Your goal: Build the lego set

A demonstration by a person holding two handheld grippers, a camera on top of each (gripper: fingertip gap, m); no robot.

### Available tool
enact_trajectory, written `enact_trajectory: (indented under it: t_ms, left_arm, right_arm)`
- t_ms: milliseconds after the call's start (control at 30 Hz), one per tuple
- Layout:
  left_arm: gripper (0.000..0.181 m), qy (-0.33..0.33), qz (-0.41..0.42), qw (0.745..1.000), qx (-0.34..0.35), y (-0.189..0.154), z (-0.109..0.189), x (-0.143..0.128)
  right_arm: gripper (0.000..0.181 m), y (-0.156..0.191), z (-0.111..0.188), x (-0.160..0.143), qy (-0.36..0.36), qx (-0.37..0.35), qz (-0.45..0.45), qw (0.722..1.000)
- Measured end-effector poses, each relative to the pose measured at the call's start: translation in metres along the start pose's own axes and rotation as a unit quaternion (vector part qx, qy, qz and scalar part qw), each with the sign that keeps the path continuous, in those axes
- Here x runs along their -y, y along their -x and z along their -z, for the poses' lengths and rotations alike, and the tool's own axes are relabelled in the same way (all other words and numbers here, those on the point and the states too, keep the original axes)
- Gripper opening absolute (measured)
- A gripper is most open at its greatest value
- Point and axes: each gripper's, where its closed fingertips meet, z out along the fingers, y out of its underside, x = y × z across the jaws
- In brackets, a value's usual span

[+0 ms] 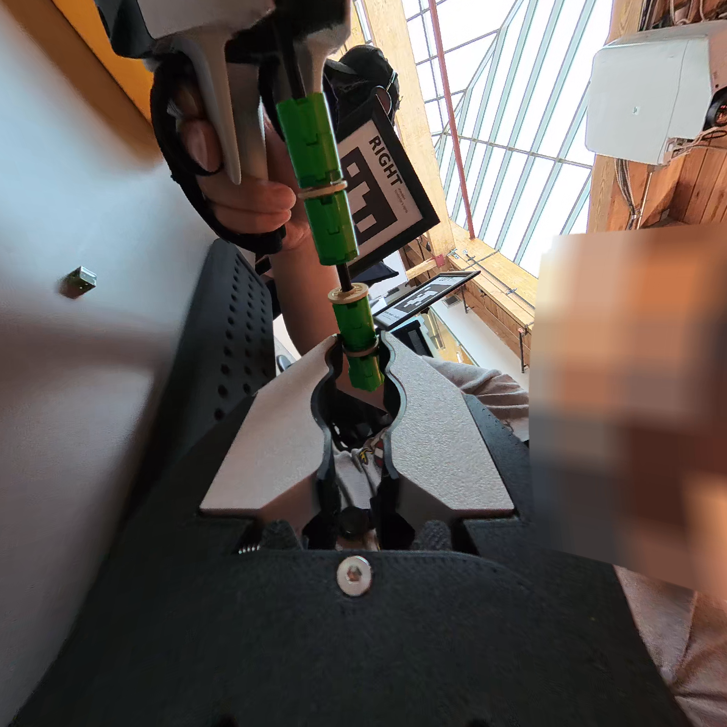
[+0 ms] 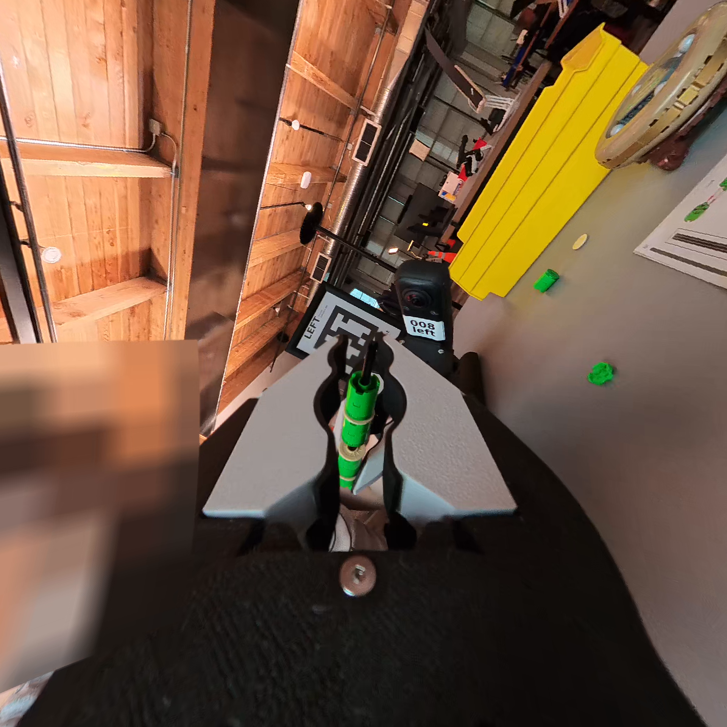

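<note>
A black axle carries a stack of green round lego pieces [image 1: 316, 169] with thin tan rings between them. In the left wrist view my left gripper [image 1: 360, 348] is shut around the lower green pieces [image 1: 354, 322]. My right gripper [image 1: 275, 133] comes in from the top, and its white fingers [image 1: 214, 118] close on the upper end of the stack. In the right wrist view my right gripper [image 2: 360, 348] is shut around the same green stack [image 2: 356, 417], with the axle tip poking out past it. The left gripper's camera body [image 2: 423, 299] sits just beyond.
On the grey table [image 2: 590, 452] lie a loose green cylinder [image 2: 546, 280], a green piece [image 2: 600, 373] and a tan disc [image 2: 580, 241]. An instruction sheet [image 2: 688, 244], a yellow bin [image 2: 543, 177] and a round built model [image 2: 668, 86] stand farther off. A small grey piece [image 1: 78, 281] lies at the left. There is about 11 cm between the tips of the two grippers. Between my right fingertips and the round built model [image 2: 668, 86] there is roughly 30 cm.
</note>
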Motion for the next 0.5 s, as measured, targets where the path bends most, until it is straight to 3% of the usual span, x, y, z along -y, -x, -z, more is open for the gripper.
enact_trajectory:
  t_ms: [133,300,433,500]
  left_arm:
    - [0.014,0.024,-0.087,0.995,0.035,0.000,0.001,-0.007]
    - [0.014,0.064,-0.166,0.978,0.108,0.008,0.006,-0.020]
    - [0.014,0.033,-0.112,0.990,0.074,-0.004,0.008,-0.015]
    - [0.014,-0.011,-0.048,0.999,0.011,-0.019,0.010,-0.004]
  right_arm:
    - [0.020,0.010,0.004,0.008,-0.014,-0.007,0.110,0.994]
    - [0.021,0.050,0.006,0.010,-0.029,-0.040,0.364,0.930]
    - [0.026,0.056,0.000,-0.012,0.054,-0.087,0.459,0.883]
    - [0.041,0.058,-0.003,-0.025,0.088,-0.111,0.528,0.837]
